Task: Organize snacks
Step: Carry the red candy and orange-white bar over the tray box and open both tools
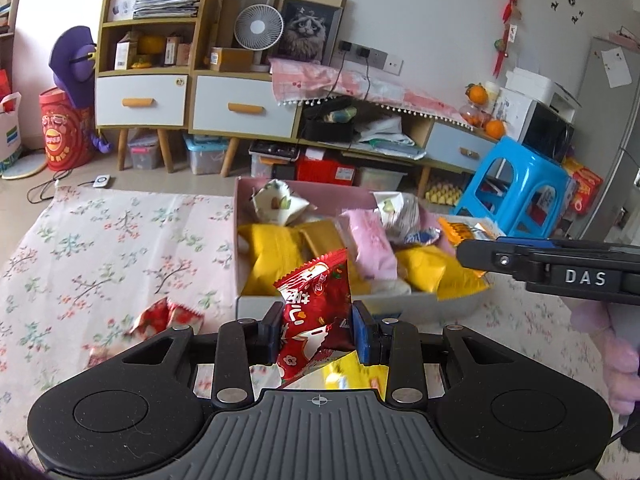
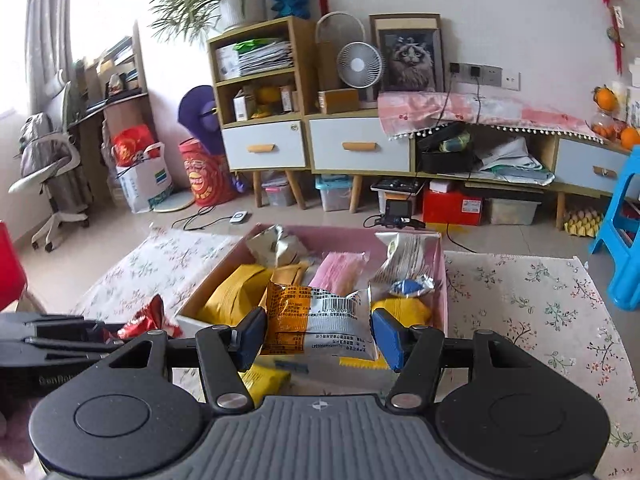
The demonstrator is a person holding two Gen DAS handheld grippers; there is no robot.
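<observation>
While both grippers are hanging just in front of the pink box point(image 1: 244, 216), each one is clamping a snack. The left gripper point(image 1: 316, 334) is squeezing a red packet point(image 1: 314, 304) between its pads, and the packet is standing upright, its top edge rising in front of the box's near wall. The right gripper point(image 2: 318, 334) is gripping an orange and silver packet point(image 2: 320, 320) by its two ends, so the packet is lying crosswise between the fingers with its barcode facing up, level with the box's near edge. Inside the box, yellow packets point(image 1: 272, 256) are filling the near half, a pink packet point(image 1: 370, 246) is leaning among them, and a crumpled white bag point(image 1: 278, 202) is sitting against the far wall. Left of the box, another red packet point(image 1: 166, 316) is lying on the flowered cloth point(image 1: 100, 240). Nearer than the box, a yellow packet point(image 2: 262, 380) is lying on the cloth below the right gripper. Beyond the box, a blue stool point(image 1: 516, 188) is standing on the floor to the right.
</observation>
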